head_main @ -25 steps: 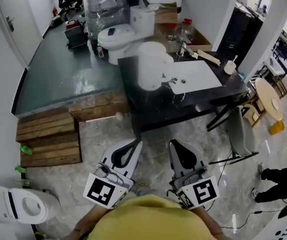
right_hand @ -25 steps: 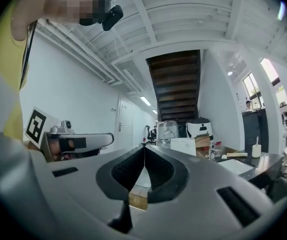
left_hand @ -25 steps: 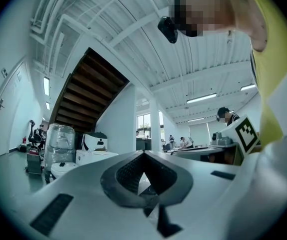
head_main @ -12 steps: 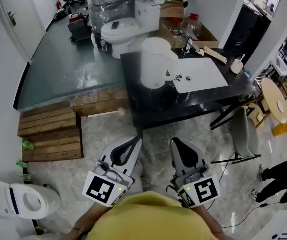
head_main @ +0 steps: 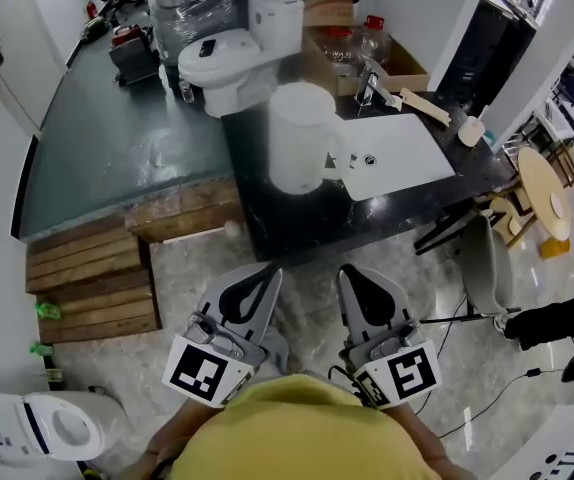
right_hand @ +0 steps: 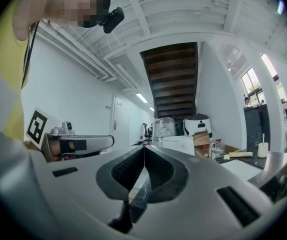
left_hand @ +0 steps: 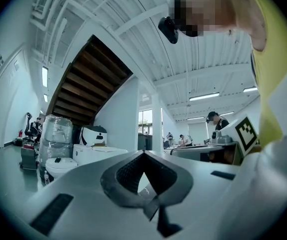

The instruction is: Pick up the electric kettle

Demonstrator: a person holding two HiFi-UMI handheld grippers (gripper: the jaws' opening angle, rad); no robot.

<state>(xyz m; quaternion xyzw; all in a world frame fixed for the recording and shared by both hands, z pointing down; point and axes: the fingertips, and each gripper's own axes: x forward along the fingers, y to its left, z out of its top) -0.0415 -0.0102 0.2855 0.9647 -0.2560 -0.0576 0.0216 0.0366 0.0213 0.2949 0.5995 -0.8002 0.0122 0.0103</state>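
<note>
**Desk:** Head view first. Where is the electric kettle (head_main: 302, 138)?

**Photographer:** The smooth white cylinder stands on the left end of the glossy black table (head_main: 297, 223), just beside a flat white basin (head_main: 399, 156). The left gripper (head_main: 269, 274) and right gripper (head_main: 350, 274) hover over marbled floor in front of that table, well apart from the kettle. A white toilet (head_main: 219, 66) stands behind the table, and slatted wooden steps (head_main: 92, 286) lie to its left.

**Desk:** What do the gripper views add?

**Photographer:** The claws themselves. In the left gripper view the ribbed dark pads meet at the tip, pressed together on nothing. The right gripper view shows the same. It also catches a dark wooden staircase (right_hand: 171, 79) rising beyond the table, which the head view misses.

**Desk:** Anything changed from a second ago?

**Photographer:** Both claws stay closed and empty. The kettle has not moved on the table, but the room has slid in frame, and the steps now sit lower.
</note>
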